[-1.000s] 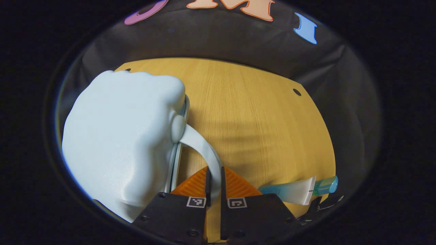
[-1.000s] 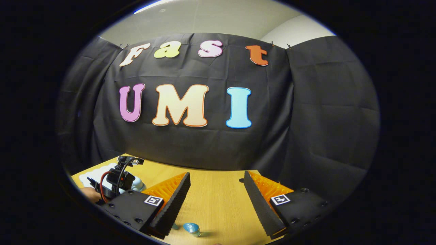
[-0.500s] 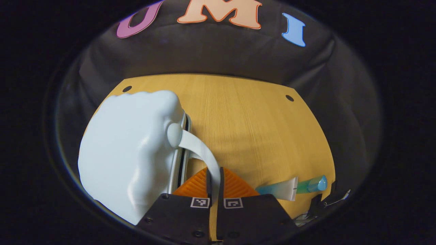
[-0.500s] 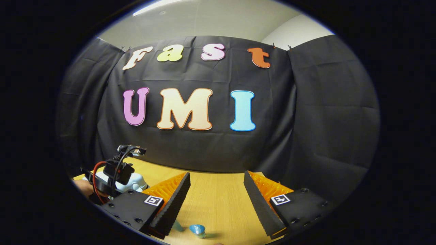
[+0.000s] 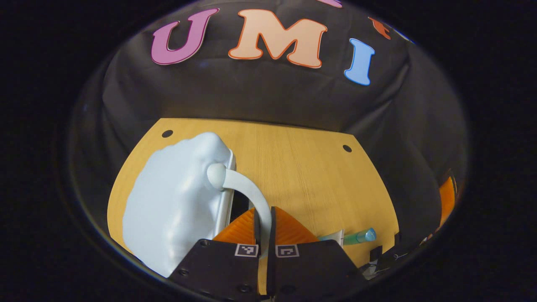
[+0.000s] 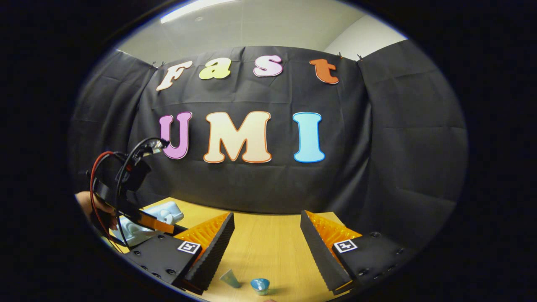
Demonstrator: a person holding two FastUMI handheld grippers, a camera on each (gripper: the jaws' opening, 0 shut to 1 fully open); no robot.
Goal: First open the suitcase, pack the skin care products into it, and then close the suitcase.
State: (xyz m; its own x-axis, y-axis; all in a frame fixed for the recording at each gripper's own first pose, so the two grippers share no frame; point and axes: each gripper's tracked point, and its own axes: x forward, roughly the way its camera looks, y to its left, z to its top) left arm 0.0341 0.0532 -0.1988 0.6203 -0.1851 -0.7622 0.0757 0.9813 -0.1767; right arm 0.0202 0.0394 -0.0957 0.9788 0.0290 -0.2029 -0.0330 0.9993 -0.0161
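A pale blue hard-shell suitcase (image 5: pixel 176 201) lies on the wooden table (image 5: pixel 302 176), at the left in the left gripper view. My left gripper (image 5: pixel 263 222) is shut on its curved handle (image 5: pixel 247 191), and a dark gap shows along the shell's seam beside the handle. A blue-green skin care tube (image 5: pixel 356 238) lies on the table to the right of that gripper. In the right gripper view, my right gripper (image 6: pixel 266 239) hangs open above the table with nothing between its fingers. The tube's cap end (image 6: pixel 260 285) sits just below it. The suitcase (image 6: pixel 163 212) is far off to the left.
The left gripper's body with red and black cables (image 6: pixel 126 188) and the hand (image 6: pixel 90 201) holding it are at the left of the right gripper view. Black cloth walls the table's far and right sides. Two small holes (image 5: pixel 347 148) mark the table's far corners.
My left gripper has risen and pulled back with the handle, and the gap at the suitcase's seam has widened. The right gripper has barely moved.
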